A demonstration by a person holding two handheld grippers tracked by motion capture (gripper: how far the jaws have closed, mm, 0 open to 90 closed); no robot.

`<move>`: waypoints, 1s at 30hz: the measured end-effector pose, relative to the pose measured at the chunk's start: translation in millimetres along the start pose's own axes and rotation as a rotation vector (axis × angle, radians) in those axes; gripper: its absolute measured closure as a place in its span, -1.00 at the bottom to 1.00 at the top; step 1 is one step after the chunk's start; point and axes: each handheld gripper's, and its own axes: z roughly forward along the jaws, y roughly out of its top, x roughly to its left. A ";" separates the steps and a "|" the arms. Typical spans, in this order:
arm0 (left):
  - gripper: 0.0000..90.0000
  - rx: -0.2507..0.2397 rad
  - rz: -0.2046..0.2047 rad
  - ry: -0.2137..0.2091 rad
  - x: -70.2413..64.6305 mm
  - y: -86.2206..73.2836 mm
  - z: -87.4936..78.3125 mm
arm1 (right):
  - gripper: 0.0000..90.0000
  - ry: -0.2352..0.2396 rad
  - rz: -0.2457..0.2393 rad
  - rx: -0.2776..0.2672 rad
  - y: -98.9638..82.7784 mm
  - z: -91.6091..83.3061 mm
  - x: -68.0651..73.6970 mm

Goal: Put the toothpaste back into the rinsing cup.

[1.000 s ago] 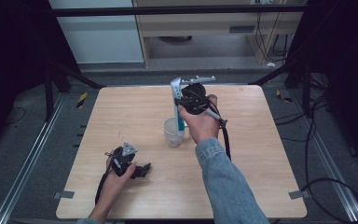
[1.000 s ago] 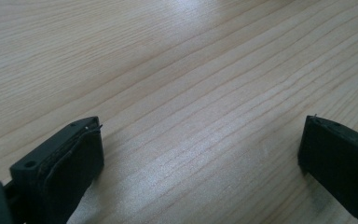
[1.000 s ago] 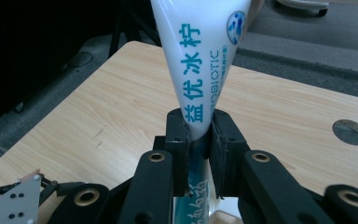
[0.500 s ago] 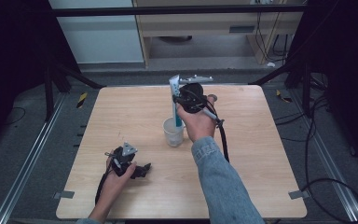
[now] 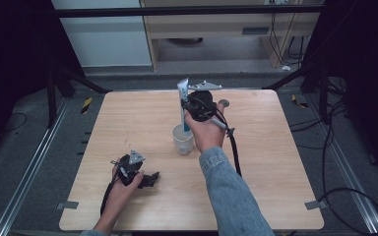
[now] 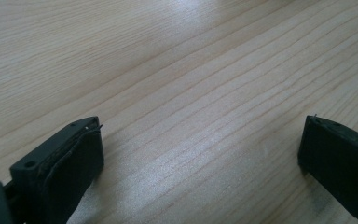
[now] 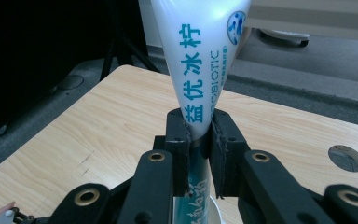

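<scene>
Your right gripper clamps tube upright over cup. Your left gripper near cup, jaws wide apart, empty.

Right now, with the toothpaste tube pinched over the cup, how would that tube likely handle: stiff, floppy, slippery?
The toothpaste tube probably gives when squeezed: the right gripper pinches it narrow between the pads. Its glossy skin may slip. It stands upright from the grip, so it seems fairly stiff. Resting in the cup, it could tip that light cup.
</scene>
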 end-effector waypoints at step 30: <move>-1.00 -0.002 0.000 -0.001 0.2 0.1 0.3 | 0.75 -0.027 -0.003 -0.089 -34.9 8.2 8.6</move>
